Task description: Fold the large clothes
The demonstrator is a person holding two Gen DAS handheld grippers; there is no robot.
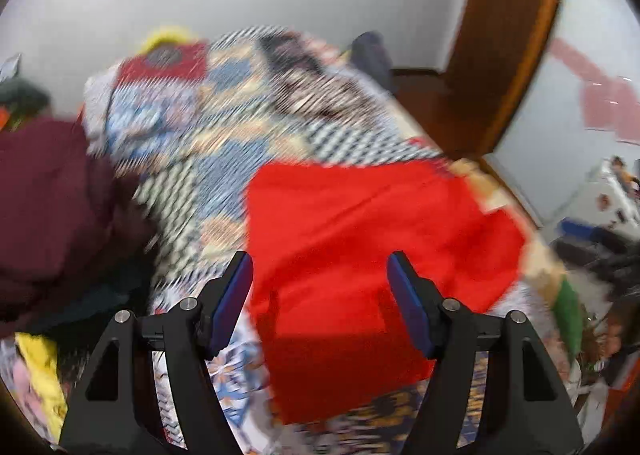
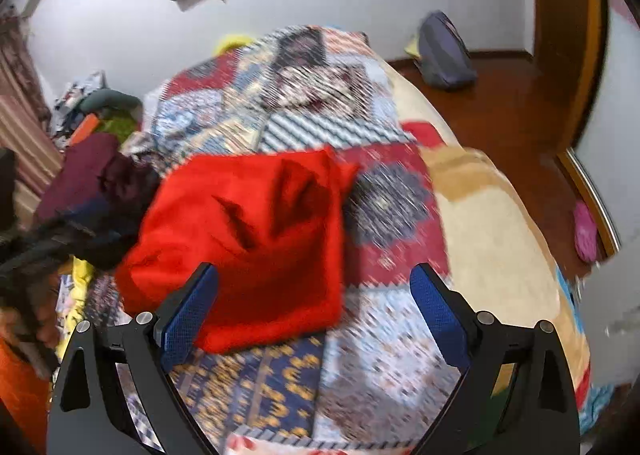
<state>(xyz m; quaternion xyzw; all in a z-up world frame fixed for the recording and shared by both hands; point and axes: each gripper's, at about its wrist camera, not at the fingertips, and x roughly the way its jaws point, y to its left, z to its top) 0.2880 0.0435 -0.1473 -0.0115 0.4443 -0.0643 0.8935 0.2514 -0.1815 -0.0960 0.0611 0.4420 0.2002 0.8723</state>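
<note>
A red garment lies folded over on the patterned bedspread. In the left wrist view my left gripper is open and empty, its jaws wide apart just above the garment's near part. In the right wrist view the red garment lies rumpled with creases left of centre. My right gripper is open and empty, above the garment's right edge and the bedspread. Both views are motion-blurred.
A maroon garment and other clothes are piled at the bed's left side; they also show in the right wrist view. A yellow cloth lies at near left. A grey bag sits on the wooden floor beyond the bed. A wooden door frame stands at right.
</note>
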